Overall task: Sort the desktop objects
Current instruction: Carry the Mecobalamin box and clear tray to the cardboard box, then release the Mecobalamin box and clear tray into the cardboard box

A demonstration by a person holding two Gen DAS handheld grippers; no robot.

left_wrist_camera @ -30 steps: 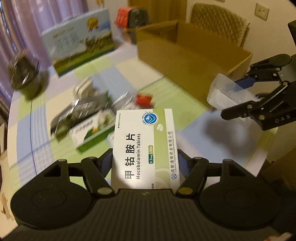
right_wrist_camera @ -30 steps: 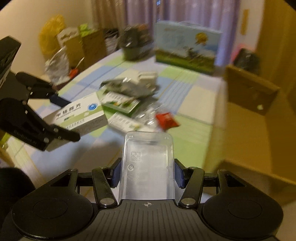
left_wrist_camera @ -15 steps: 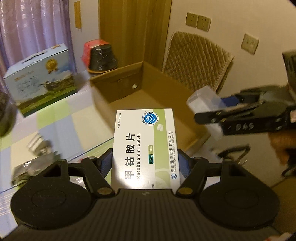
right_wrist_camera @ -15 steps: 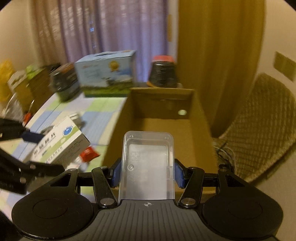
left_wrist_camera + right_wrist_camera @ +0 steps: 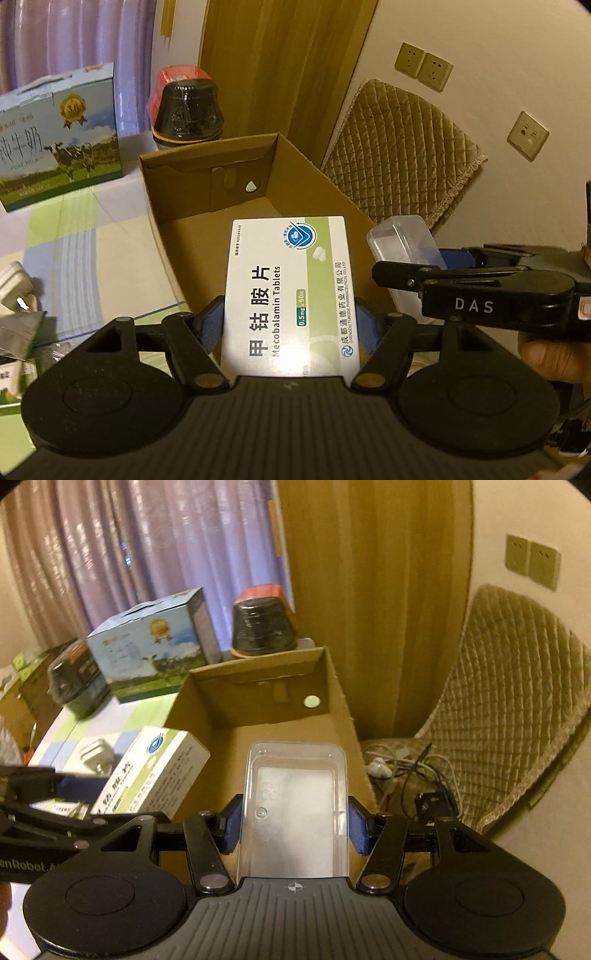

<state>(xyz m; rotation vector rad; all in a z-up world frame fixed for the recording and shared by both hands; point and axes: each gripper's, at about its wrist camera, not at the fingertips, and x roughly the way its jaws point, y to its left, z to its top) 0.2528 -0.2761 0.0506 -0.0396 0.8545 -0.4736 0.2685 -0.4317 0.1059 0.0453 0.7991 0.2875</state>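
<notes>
Both tools have come on from the tabletop clutter of a second ago and now hang side by side over the open cardboard box [image 5: 207, 206]; half a second back they were already near it, and since then they have closed in so that the box's inside fills more of each view. The left tool [image 5: 290, 326] holds its white and green tablet carton [image 5: 291, 291] just as before, the blue pads [image 5: 208, 328] pressed against its two long sides and the printed face turned up. The right tool [image 5: 293, 827] is likewise clamped on the clear plastic case [image 5: 295, 808], unchanged in its hold. From the left view the case [image 5: 402, 240] juts out past the right tool's [image 5: 410, 271] black fingers, above the box's near right wall.

The box floor looks bare brown where it shows, but both held things cover its near part, so I cannot tell what lies under them. A small pale round spot sits on the far inner wall; whether it is a hole or a sticker is unclear. The blue milk carton [image 5: 59, 136] is cut off at the left edge. A dark wrapped tub with a red lid [image 5: 186, 107] stands behind the box. The items at the lower left of the tabletop [image 5: 74, 258] are blurred and cropped. A fingertip shows at the right edge under the right tool.
</notes>
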